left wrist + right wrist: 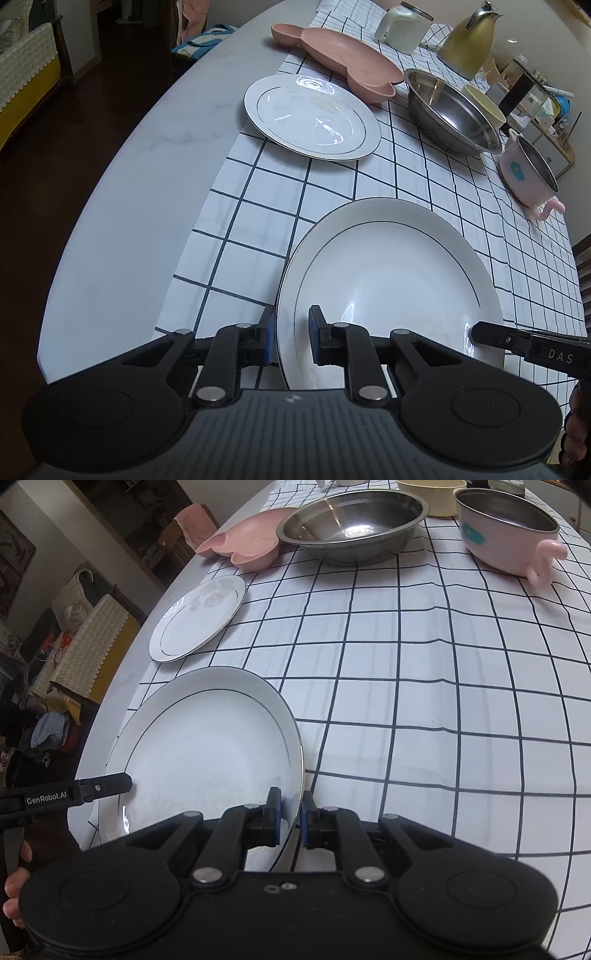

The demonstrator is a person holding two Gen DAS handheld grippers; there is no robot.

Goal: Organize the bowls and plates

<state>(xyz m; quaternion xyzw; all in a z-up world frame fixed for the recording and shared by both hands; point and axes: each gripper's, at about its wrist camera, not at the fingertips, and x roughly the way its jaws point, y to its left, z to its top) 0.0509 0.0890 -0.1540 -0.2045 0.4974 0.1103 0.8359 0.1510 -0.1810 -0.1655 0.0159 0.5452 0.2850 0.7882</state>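
A large white plate (391, 291) with a thin dark ring lies near the table's front edge; it also shows in the right wrist view (207, 746). My left gripper (291, 338) is shut on its left rim. My right gripper (290, 821) is shut on its right rim. A smaller white plate (310, 114) lies further back on the left, also seen in the right wrist view (199, 618). Behind it are a pink divided dish (343, 62), a steel bowl (450, 110), a cream bowl (484, 105) and a pink pot (528, 170).
A checked cloth (424, 672) covers the right part of the grey table (140, 177). A gold kettle (469, 40) and a white jug (402, 27) stand at the back. The table's left edge drops to a dark floor.
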